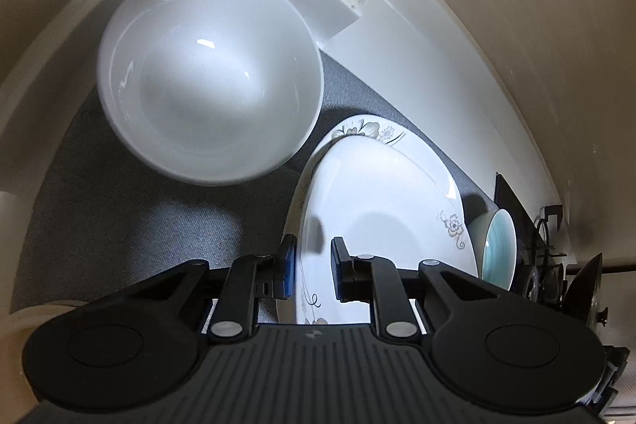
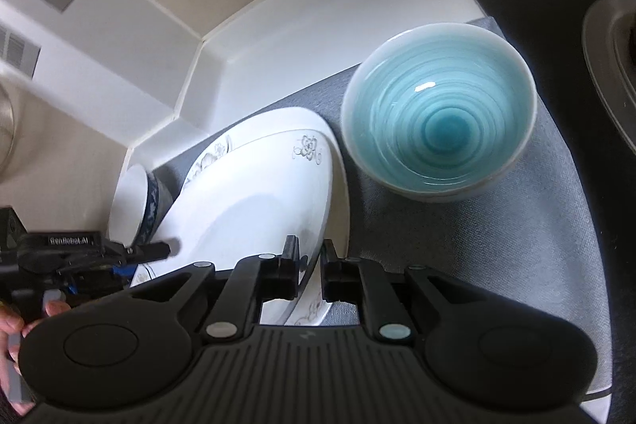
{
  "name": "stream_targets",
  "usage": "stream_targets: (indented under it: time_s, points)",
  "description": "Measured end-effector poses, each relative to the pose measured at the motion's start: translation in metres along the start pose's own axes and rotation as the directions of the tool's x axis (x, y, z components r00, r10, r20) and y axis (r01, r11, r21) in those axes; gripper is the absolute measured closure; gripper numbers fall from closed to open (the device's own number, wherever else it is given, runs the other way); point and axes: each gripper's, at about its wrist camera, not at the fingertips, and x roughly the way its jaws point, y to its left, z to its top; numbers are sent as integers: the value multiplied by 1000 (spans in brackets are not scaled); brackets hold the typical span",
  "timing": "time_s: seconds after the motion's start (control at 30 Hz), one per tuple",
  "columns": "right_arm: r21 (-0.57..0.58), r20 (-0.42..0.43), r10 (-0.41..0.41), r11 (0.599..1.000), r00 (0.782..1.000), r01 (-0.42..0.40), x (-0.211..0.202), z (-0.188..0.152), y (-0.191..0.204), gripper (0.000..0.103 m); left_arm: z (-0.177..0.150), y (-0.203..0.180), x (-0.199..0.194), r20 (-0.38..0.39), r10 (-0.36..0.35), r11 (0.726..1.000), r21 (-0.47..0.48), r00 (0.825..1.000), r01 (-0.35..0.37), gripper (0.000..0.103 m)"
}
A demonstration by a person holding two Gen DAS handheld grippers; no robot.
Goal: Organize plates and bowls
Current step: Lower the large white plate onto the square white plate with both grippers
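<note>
We see both tongs clamped on the upper floral plate (image 1: 381, 201): left tongs (image 1: 312, 261) on one rim, right tongs (image 2: 311, 261) opposite. A second plate (image 2: 338, 161) below is mostly hidden. The white bowl (image 1: 210, 78) and teal bowl (image 2: 437, 118) sit on the counter's grey mat (image 2: 457, 245).

Two plates: upper plate (image 1: 381, 193), white with a grey flower print, lying on a lower plate (image 1: 369, 128) with the same kind of print. Two bowls: one white bowl (image 1: 206, 78) with a blue-patterned outside, one teal bowl (image 2: 437, 110) with a spiral glaze. Two handheld grippers: left gripper (image 1: 312, 265) and right gripper (image 2: 310, 271). One grey mat (image 2: 457, 245) under the dishes. One hand (image 2: 12, 320) at the edge of the right wrist view.
</note>
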Motion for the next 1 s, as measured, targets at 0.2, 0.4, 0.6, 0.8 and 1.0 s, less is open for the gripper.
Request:
stream_targets:
  time_s: [0.2,0.4,0.6,0.8,1.0]
  points:
    - [11,16,-14,1000,1000,14,1,2,-2,93,0,12,5,-60,-48,996,-76,997,43,84]
    - [34,24,-9,999,1000,8,3,2,-6,94,1,21,3,-92,-89,987,-140,992,76,82]
    - [58,37,8,998,999,-10,5,2,-11,94,5,34,1,-121,-149,973,-196,981,124,82]
    - [59,39,14,998,999,-16,6,3,-13,95,1,37,0,-123,-163,969,-206,979,136,82]
    - [57,39,8,998,999,-10,7,3,-11,94,-1,41,-3,-134,-169,964,-229,976,136,82]
